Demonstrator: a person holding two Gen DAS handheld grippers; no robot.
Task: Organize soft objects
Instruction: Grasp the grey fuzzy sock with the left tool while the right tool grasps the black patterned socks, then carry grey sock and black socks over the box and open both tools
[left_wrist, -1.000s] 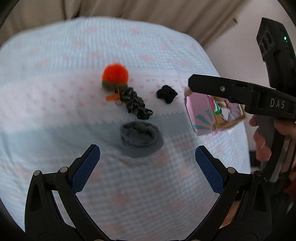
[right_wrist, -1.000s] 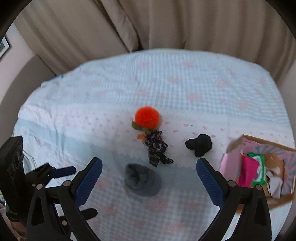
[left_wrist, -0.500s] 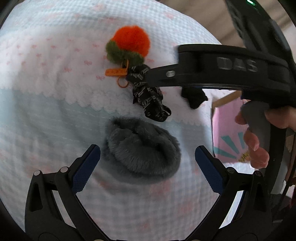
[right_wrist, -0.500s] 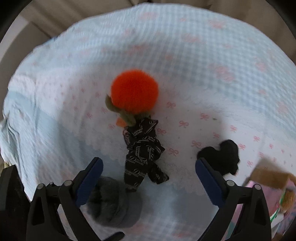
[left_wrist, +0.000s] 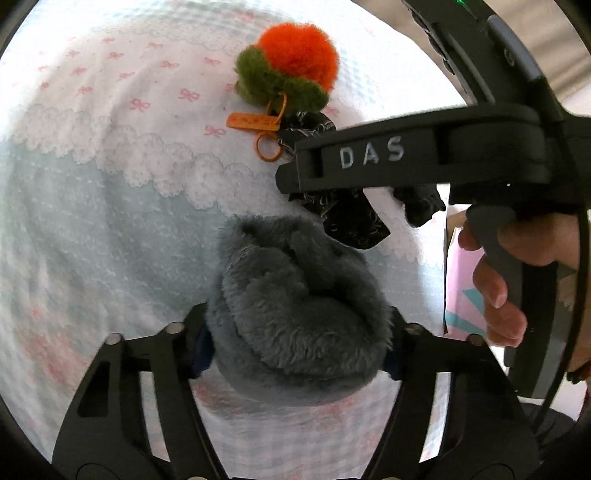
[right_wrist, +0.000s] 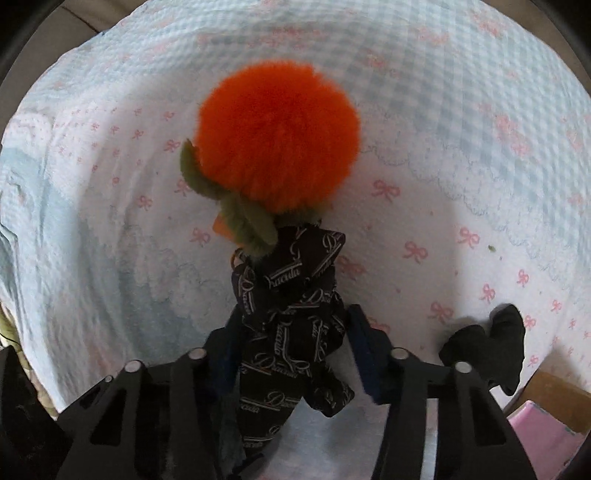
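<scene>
A grey fluffy sock-like bundle (left_wrist: 295, 295) lies on the bedspread (left_wrist: 110, 221). My left gripper (left_wrist: 295, 350) is closing on it, and the fur bulges over both pads. A black cloth with white lettering (right_wrist: 288, 295) sits between the jaws of my right gripper (right_wrist: 291, 339), which is closing, its pads against the cloth's sides. Just beyond it rests an orange pom-pom with green leaves (right_wrist: 277, 136) and an orange tag (left_wrist: 251, 122). A small black soft item (right_wrist: 487, 347) lies to the right.
The right tool's black bar lettered DAS (left_wrist: 369, 155) crosses the left wrist view, held by a hand (left_wrist: 498, 295). A pink cardboard box (left_wrist: 461, 288) stands at the bed's right edge, its corner (right_wrist: 543, 428) also in the right wrist view. A curtain hangs behind.
Both grippers have come down onto the bed and narrowed from wide open. The left now squeezes the grey bundle; the right now flanks the black lettered cloth.
</scene>
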